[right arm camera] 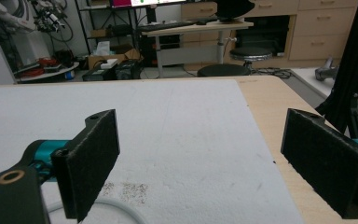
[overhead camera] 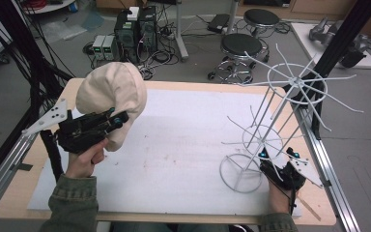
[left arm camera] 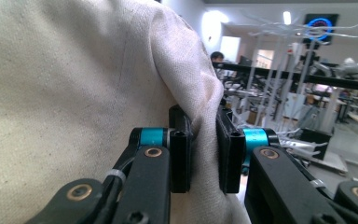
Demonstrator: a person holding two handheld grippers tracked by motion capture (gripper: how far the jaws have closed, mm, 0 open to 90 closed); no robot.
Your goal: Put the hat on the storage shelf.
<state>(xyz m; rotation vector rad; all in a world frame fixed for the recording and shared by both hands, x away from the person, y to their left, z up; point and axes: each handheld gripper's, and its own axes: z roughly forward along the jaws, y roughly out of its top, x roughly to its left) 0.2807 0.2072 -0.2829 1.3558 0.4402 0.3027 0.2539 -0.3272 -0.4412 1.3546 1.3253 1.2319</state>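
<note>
The cream cloth hat [overhead camera: 112, 92] hangs in the air over the left part of the tabletop [overhead camera: 174, 87], its crown up and its lower edge drooping toward the white foam sheet [overhead camera: 174, 145] without, as far as I can judge from above, touching it. The left gripper [overhead camera: 118, 118] has it by that lower edge: in the left gripper view a fold of the coarse fabric [left arm camera: 74, 93] runs down between the two black pads [left arm camera: 181, 154], which are clenched tight on it. The person's left hand [overhead camera: 84, 159], in an olive sleeve, holds that gripper roughly level, pointing right.

Well apart, on the right side of the sheet, stands a white wire rack [overhead camera: 280, 116] with a ring base, a slanting post and thin arms spreading from a hoop at the top. The right gripper [overhead camera: 278, 154] rests low at the rack's base ring, near the tabletop's front right corner. Its pads [right arm camera: 91, 161] stand wide apart, released, with nothing between them but bare foam sheet.
</note>
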